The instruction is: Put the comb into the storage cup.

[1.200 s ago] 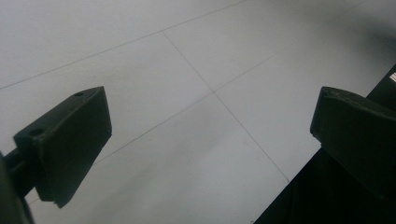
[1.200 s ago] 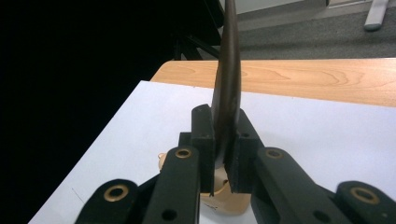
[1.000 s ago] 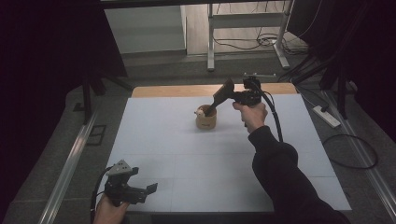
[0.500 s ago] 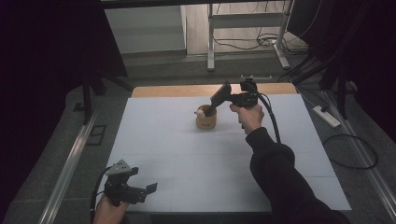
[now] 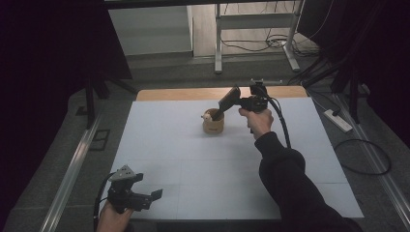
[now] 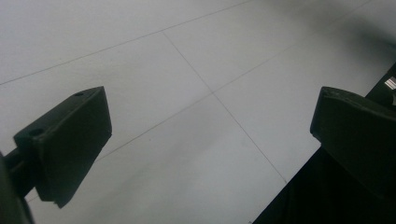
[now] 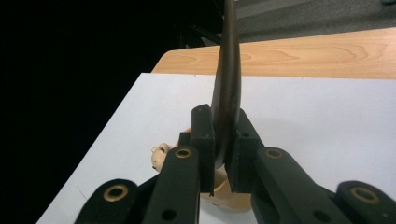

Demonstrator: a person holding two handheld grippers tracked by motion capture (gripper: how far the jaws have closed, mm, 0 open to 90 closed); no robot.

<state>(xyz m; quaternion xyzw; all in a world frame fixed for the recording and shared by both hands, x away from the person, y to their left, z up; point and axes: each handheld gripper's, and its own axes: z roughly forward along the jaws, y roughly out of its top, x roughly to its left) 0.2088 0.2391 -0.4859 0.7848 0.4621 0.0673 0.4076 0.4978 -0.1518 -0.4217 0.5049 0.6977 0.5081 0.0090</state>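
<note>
Far half of the white surface: work area, wooden strip along its back edge.
Right gripper: raised over the centre-rear, fingers clamped on a dark utensil.
Dark utensil: thin, curved, possibly a spoon or spatula; edge-on in the right gripper view, tilted, lower end at the cup.
Tan cup: upright on the surface, just below the right gripper; small pale figure at its rim.
Left gripper: near the front-left edge, well apart from the cup, fingers spread wide, holding nothing.

Black sleeve, black brass-riveted jaws
</note>
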